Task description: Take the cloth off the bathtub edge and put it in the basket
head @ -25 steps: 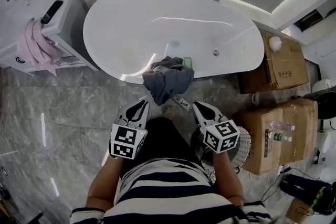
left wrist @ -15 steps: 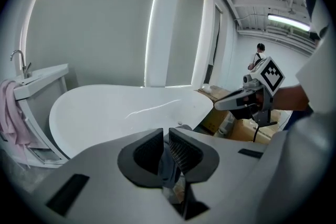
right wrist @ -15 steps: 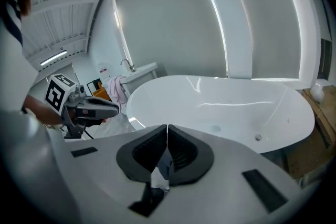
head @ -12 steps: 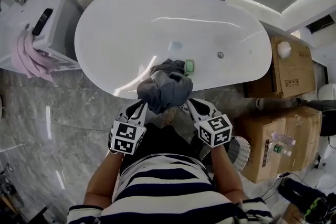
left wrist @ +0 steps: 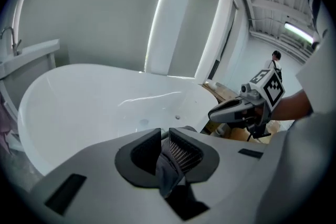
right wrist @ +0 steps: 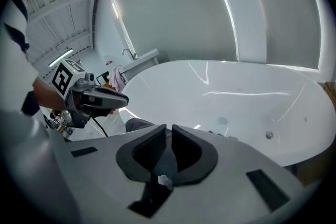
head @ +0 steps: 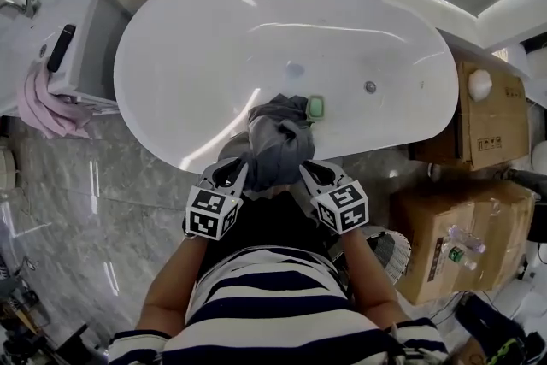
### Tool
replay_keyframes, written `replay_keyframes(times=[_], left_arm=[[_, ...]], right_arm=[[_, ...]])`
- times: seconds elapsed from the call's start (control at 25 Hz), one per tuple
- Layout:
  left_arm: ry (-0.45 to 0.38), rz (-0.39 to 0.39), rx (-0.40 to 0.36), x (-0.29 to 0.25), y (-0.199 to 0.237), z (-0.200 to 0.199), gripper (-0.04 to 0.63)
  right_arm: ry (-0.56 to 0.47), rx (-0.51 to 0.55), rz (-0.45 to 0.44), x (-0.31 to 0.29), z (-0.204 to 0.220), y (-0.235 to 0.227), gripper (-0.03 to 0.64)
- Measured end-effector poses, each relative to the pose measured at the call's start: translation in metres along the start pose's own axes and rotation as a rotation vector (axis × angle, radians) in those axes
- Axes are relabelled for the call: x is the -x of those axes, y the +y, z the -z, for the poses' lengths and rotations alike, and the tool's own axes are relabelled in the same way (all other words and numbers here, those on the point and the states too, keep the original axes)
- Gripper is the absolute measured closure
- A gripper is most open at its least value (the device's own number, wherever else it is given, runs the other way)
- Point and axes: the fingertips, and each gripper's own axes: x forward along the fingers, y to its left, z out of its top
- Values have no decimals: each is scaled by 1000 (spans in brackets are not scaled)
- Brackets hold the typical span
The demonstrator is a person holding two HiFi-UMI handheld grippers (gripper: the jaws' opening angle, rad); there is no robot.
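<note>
In the bathtub [head: 214,38] a small green thing [head: 315,107] lies beside the grey cloth [head: 278,141]. The jaws of the left gripper [head: 240,171] and the right gripper [head: 304,172] are both clenched on the cloth.

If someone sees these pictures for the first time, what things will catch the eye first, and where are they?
The large white oval bathtub fills the upper middle of the head view. At its near edge is a dark grey crumpled cloth, pinched from both sides by the left tongs and the right tongs, both shut on it. A pink towel hangs from the white cabinet at far left.
</note>
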Motion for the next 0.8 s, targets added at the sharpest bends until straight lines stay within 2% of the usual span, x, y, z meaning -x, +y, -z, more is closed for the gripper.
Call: replay_keyframes(times=[0.08,0.24,0.36,0.48,0.6,0.8], left_arm=[[28,3,5,-10,0,1,555],[83,5,-58,-27,-3,2,535],[107,26,-83,-35,-6,3,492],[138,61,-70,-43,-5,8,463],[171,101,-50,-50,-1,12,428],[206,151,-42,-64,8,15,419]], right_arm=[[20,-6,-11,-6,3,-6,588],[53,0,-19,-18,6,-21,587],[84,0,-8,-27,9,-33,576],[134,-18,-2,-38,12,-44,475],[199,-52,20,-48,19,-53,440],[297,-121,92,-60,32,-64,394]])
